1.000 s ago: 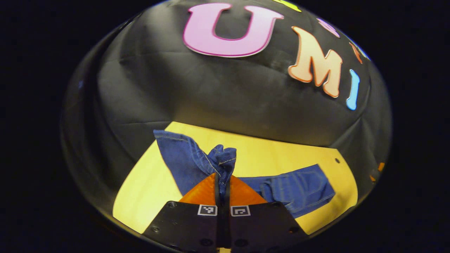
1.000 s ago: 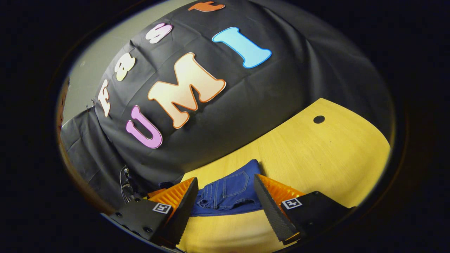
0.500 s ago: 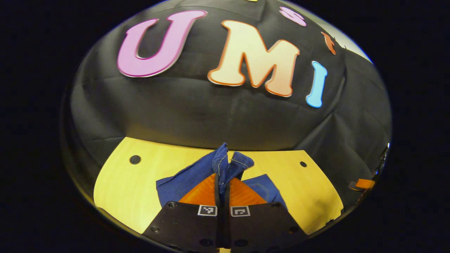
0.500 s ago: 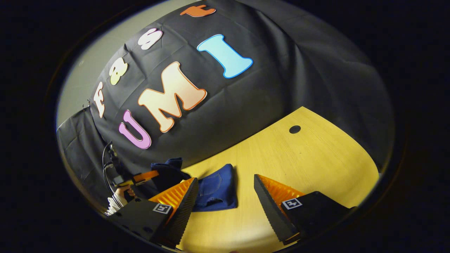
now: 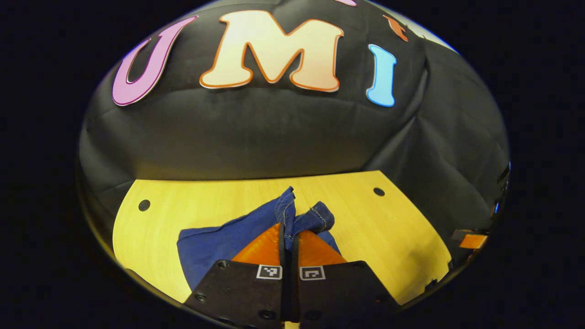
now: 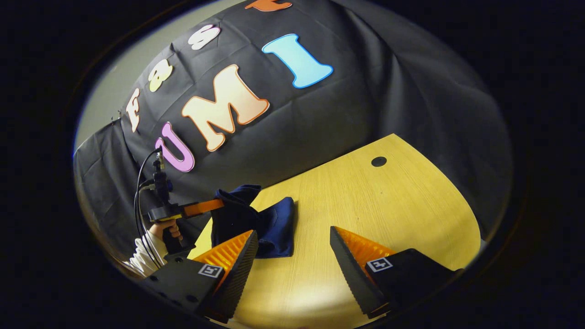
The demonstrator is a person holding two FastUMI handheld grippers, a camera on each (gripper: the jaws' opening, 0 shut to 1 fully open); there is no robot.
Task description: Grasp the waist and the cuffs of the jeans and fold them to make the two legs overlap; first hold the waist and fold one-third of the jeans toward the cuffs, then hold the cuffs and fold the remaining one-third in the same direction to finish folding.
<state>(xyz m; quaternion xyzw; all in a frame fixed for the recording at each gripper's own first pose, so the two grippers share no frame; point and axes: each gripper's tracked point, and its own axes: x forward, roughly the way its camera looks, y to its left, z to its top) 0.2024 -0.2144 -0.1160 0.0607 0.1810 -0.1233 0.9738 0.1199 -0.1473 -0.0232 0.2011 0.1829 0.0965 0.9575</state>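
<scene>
Left gripper (image 5: 289, 228) clamped on a bunched fold of the jeans (image 5: 219, 240), both fingers pressed together with denim squeezed between them and two stitched hem ends poking up past the tips. Rest of the jeans spread flat on the yellow wooden table (image 5: 393, 228), trailing to the left and near side of the gripper in the left gripper view. Two small dark holes (image 5: 144, 205) set in the tabletop, one far left, one far right. Black cloth wall (image 5: 274, 132) rising directly behind the far table edge.

Right gripper (image 6: 292, 256) spread wide, nothing between its fingers, hovering over bare tabletop (image 6: 365, 196) near the front edge. From the right gripper view, jeans (image 6: 269, 224) lying as a dark blue heap on the left part of the table, one portion lifted up off the surface. Left gripper (image 6: 215, 204) visible farther off at the left, gripping that raised denim, held by a hand (image 6: 163, 227) with a pale ribbed sleeve (image 6: 145, 253). Black cables (image 6: 141, 183) looping up from the back of that gripper. Right gripper well apart from the jeans, not touching them.
</scene>
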